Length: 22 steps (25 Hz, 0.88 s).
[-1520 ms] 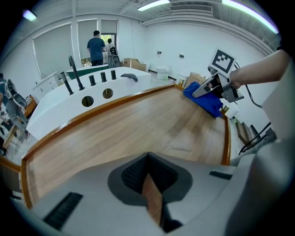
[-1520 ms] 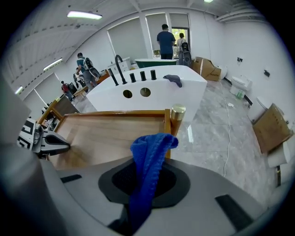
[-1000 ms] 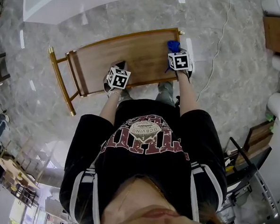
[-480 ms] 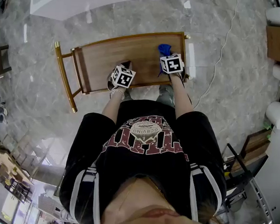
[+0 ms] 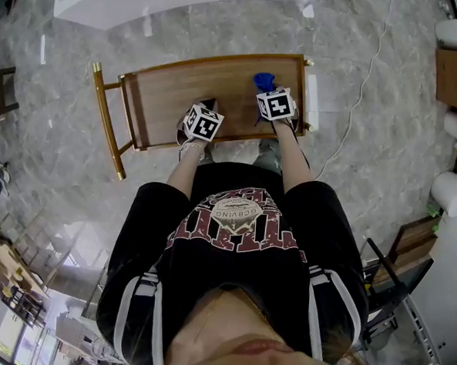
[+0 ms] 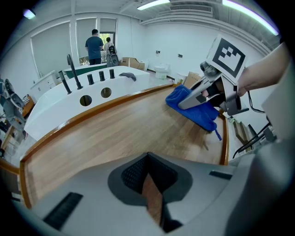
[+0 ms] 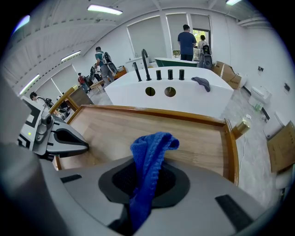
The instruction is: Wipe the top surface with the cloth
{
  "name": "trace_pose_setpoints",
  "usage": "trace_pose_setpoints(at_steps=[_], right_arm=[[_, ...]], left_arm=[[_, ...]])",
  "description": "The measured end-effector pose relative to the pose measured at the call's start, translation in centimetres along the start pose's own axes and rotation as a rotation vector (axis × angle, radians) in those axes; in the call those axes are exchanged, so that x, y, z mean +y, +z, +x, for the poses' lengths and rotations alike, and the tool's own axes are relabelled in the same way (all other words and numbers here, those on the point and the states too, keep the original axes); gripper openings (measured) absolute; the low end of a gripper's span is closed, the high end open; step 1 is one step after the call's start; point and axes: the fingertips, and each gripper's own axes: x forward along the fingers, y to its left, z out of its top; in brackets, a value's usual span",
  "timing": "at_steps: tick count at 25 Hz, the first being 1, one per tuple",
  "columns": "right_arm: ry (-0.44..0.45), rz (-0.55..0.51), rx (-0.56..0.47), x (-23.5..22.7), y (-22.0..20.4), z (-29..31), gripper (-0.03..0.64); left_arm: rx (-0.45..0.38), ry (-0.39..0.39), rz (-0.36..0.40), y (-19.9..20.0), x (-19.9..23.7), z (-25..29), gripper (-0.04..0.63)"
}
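My right claw (image 5: 266,92), pinching the blue cloth (image 5: 262,80), has swept inward from the wooden worktop's (image 5: 180,90) right end, so wiping looks under way. My left claw (image 6: 148,186) is pressed together and empty, near the front edge.

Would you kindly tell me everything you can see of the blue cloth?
The cloth is bright blue, with a knitted, ribbed texture. It is bunched and folded, pinched between the jaws of the right gripper, a folded loop sticking out past them. In the left gripper view its loose part lies crumpled on the wooden top near the end rail, a thin strand trailing off.
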Motion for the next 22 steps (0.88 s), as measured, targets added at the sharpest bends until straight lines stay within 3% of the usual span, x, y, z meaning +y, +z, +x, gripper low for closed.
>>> trace_pose_setpoints(at_steps=[6, 11, 15, 22], right_arm=[[0.014, 0.003, -0.002, 0.8, 0.6, 0.6, 0.055], [0.001, -0.004, -0.001, 1.6, 1.1, 0.7, 0.055], [0.001, 0.01, 0.0, 2.0, 1.2, 1.0, 0.055], [0.009, -0.009, -0.001, 3.2, 1.5, 1.3, 0.055]], left_arm=[[0.0, -0.014, -0.018, 0.4, 0.2, 0.2, 0.048], [0.0, -0.07, -0.065, 0.3, 0.4, -0.2, 0.048], [-0.005, -0.052, -0.044, 0.2, 0.5, -0.8, 0.048], [-0.013, -0.01, -0.125, -2.1, 1.7, -2.2, 0.048]])
